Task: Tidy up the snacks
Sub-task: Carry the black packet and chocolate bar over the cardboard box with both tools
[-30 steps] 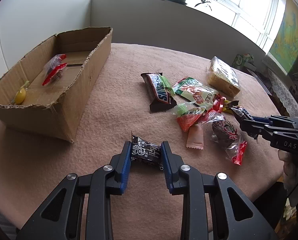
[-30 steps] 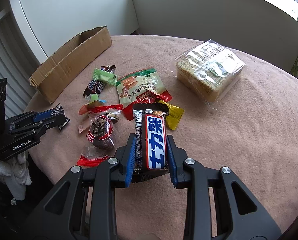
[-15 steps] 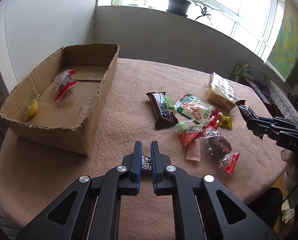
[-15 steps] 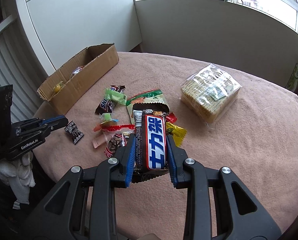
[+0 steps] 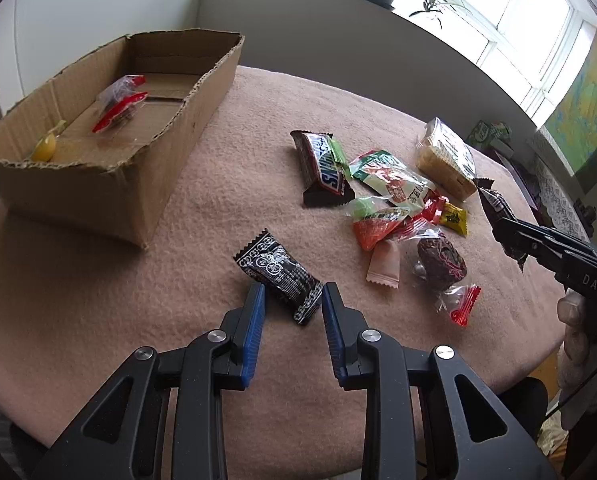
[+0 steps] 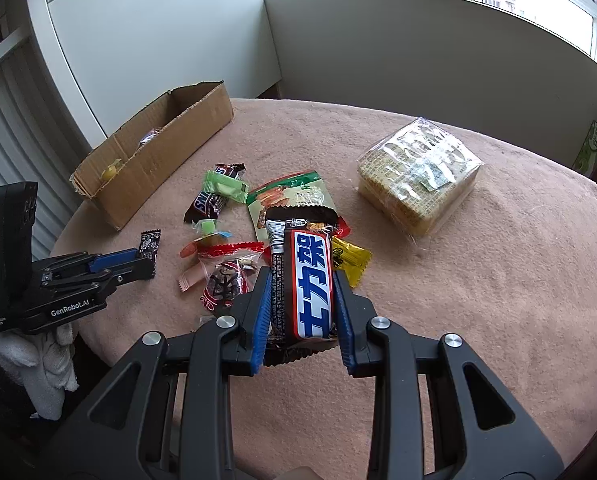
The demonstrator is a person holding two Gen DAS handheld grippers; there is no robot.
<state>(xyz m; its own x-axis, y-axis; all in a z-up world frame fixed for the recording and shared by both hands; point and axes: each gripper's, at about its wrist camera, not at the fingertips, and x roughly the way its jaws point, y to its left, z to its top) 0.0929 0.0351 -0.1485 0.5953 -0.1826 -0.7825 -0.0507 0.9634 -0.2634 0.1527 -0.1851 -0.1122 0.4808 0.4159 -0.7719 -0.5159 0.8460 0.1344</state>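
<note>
Evidently the left gripper (image 5: 292, 300) is opening, its pads astride the black patterned packet (image 5: 280, 270) lying on the table (image 5: 98, 304), likely to reseat the pinch, while the right gripper (image 6: 300, 300) clamps the brown chocolate bar (image 6: 304, 280), both presumably bound for the cardboard box (image 5: 110, 184)

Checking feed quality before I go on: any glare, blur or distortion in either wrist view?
Left wrist view: sharp, strong fisheye bending of the cardboard box, windows blown out, soft daylight with faint shadows. Right wrist view: equally sharp, glare patches on the clear wafer pack, print on the held snack bar legible, dark vignette in the corners.
</note>
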